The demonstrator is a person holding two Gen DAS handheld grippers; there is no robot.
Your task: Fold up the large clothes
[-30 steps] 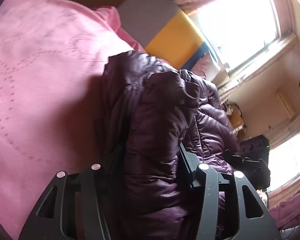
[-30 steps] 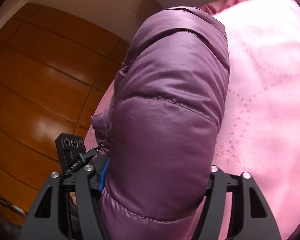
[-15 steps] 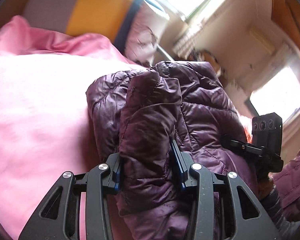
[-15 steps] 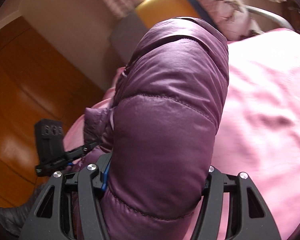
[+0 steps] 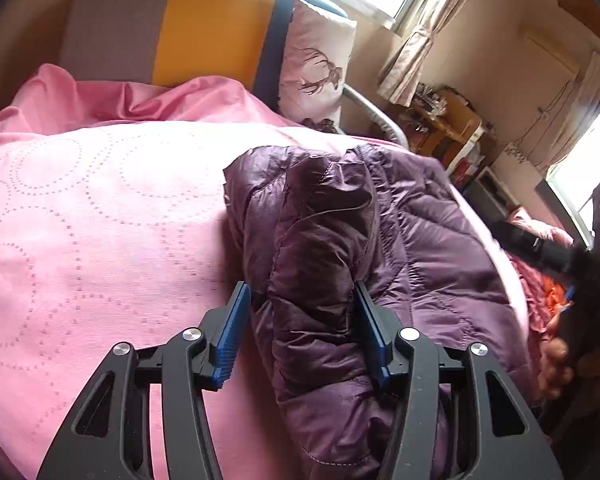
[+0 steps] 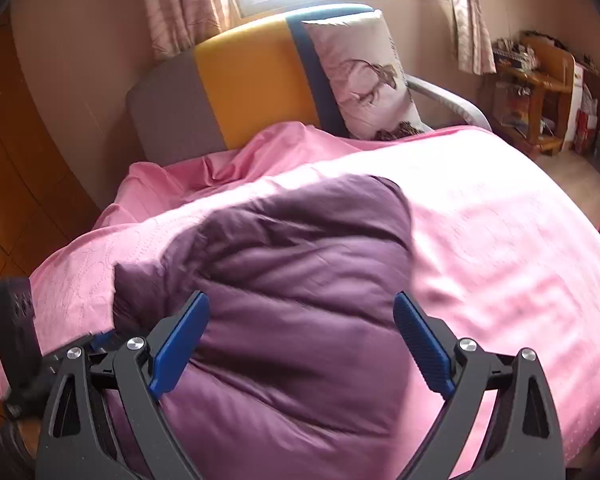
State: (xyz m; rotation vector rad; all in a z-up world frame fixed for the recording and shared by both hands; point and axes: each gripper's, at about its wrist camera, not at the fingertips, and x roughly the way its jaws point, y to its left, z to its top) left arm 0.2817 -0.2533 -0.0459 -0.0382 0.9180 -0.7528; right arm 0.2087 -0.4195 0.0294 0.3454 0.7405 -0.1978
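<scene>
A purple quilted down jacket [image 5: 420,240] lies on the pink bedspread [image 5: 100,220]. In the left wrist view a bunched fold of it [image 5: 320,248] stands between the fingers of my left gripper [image 5: 300,320]; the jaws are parted, the left pad clear of the fabric, the right pad touching it. In the right wrist view the jacket [image 6: 300,280] lies flat on the bedspread [image 6: 500,240], and my right gripper [image 6: 300,340] is wide open over it, the blue pads apart from the fabric.
A grey, yellow and blue headboard [image 6: 240,80] and a deer-print pillow [image 6: 364,72] stand at the bed's far end. A wooden side table [image 6: 540,80] with clutter is at the right. Wooden flooring [image 6: 4,160] lies left of the bed. The other gripper's camera [image 6: 16,320] shows at lower left.
Both grippers have lowered the jacket onto the bed and opened. The jacket bundle held in each has been let go and has spread out.
</scene>
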